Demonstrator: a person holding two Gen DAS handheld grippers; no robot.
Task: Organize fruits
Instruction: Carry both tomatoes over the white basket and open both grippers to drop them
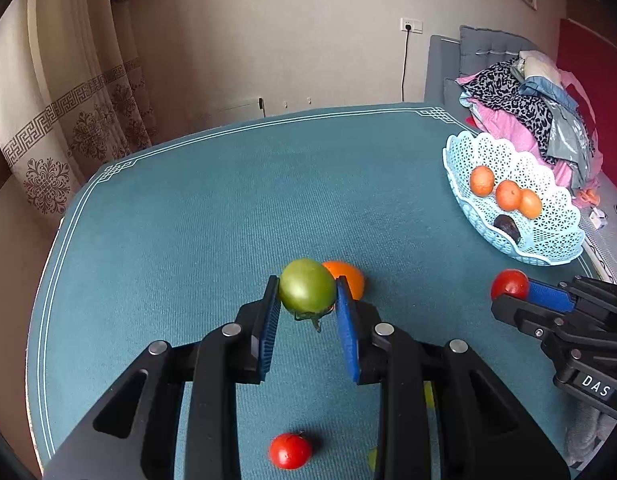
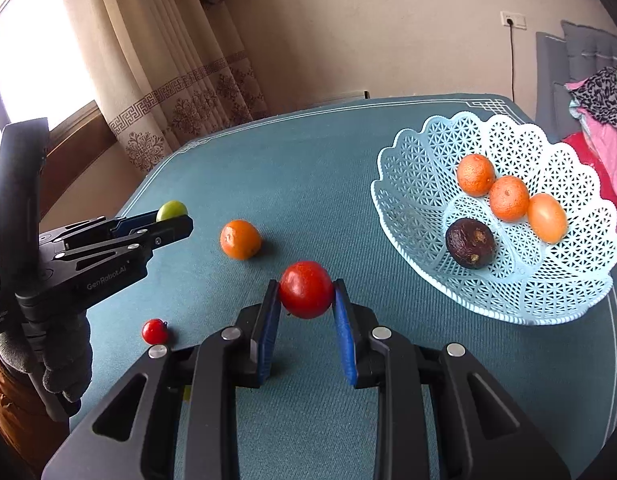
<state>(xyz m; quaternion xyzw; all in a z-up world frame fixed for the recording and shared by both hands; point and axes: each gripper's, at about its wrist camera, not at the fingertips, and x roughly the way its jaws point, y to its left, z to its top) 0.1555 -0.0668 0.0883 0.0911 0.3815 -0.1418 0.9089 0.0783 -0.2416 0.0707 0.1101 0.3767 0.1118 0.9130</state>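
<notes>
Nearest, at 6 o'clock in the left wrist view, we see a small red tomato (image 1: pixel 290 451) lying loose on the ribbed teal tablecloth (image 1: pixel 188 220). Just beyond, our left gripper (image 1: pixel 307 300) pinches a smooth green tomato (image 1: pixel 307 285) between blue ribbed pads, stem downward, clear of the cloth, presumably for carrying. Behind it an orange fruit (image 1: pixel 350 278) rests on the cloth. At 3 o'clock our right gripper (image 1: pixel 508 294) clamps a glossy red tomato (image 1: pixel 509 284). Farther, at 2 o'clock, stands the pale blue lattice basket (image 1: pixel 548 236), scallop-rimmed, holding three orange fruits (image 1: pixel 507 195) and one dark wrinkled fruit (image 1: pixel 507 227). We judge both held tomatoes bound for it.
</notes>
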